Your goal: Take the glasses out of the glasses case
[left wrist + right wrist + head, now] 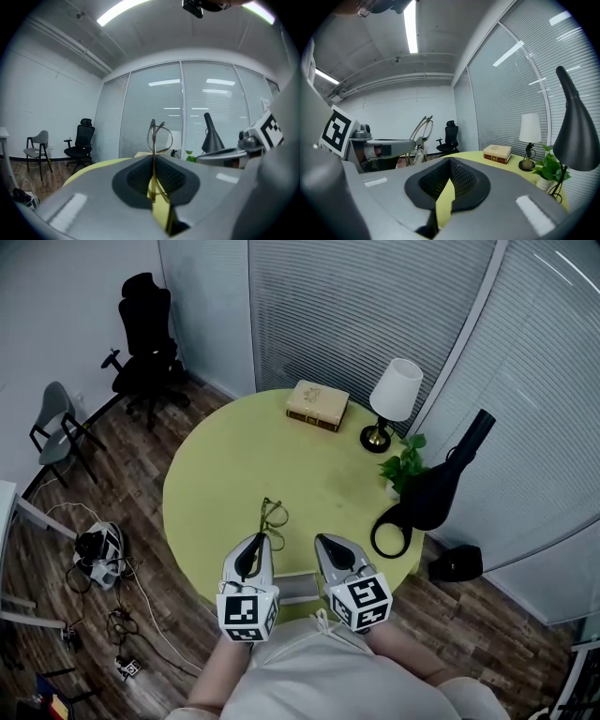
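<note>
Thin metal-framed glasses (272, 514) stand just above the round yellow-green table (234, 460), a temple arm pinched in my left gripper (261, 536), which is shut on it. In the left gripper view the glasses (157, 136) rise upright from between the jaws. My right gripper (322, 540) hovers beside it on the right, shut with nothing held. The right gripper view shows the glasses (417, 129) at the left gripper's tip (401, 144). A grey glasses case (298, 587) lies at the table's near edge between the two grippers, partly hidden by them.
At the table's far side lie a tan book (318, 405), a white-shaded lamp (392, 399) and a small green plant (405, 465). A black instrument bag (436, 486) leans at the right edge. Chairs (147, 343) and cables (98, 549) occupy the floor on the left.
</note>
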The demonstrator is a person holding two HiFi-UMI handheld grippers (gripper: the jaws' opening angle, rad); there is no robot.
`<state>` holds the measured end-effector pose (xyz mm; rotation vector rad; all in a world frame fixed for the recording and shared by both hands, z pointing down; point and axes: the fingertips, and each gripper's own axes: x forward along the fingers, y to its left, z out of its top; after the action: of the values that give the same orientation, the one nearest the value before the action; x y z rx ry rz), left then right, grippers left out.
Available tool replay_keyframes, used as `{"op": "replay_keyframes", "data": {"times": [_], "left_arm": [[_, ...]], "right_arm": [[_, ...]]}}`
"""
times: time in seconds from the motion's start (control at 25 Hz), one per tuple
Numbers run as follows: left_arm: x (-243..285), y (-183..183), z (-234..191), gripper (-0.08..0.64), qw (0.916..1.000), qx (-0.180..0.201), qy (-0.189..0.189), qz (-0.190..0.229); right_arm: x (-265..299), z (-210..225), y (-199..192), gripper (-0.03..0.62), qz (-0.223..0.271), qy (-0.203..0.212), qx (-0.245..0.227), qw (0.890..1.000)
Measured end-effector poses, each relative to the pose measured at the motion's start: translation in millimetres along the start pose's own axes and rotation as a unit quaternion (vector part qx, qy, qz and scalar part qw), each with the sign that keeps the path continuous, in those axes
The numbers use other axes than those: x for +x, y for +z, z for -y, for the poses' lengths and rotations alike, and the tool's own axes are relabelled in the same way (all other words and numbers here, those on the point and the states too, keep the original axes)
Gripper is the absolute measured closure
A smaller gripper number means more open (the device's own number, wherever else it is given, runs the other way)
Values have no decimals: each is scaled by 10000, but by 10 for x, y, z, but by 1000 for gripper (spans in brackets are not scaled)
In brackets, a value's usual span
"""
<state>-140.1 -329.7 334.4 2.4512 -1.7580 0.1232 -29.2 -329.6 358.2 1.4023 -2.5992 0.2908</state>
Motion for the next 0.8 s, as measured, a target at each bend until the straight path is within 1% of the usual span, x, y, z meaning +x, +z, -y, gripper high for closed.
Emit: {"op": "replay_keyframes", "data": {"times": [0.24, 0.36, 0.56, 0.8], "left_arm": [[-2, -11, -26, 545, 9999, 98, 93, 58], [17, -21, -23, 545, 10000, 36, 43, 40], [13, -8, -33, 545, 10000, 47, -32, 3], [44, -28, 12, 545, 9999, -94, -87, -50]], "right_arm": [[8, -27, 24, 592, 19, -8, -32, 10000], [19, -1, 27, 592, 52, -53, -15, 10000], [32, -22, 10, 592, -3, -42, -16, 10000], [60, -2, 0, 592, -101, 0, -168, 9998]]}}
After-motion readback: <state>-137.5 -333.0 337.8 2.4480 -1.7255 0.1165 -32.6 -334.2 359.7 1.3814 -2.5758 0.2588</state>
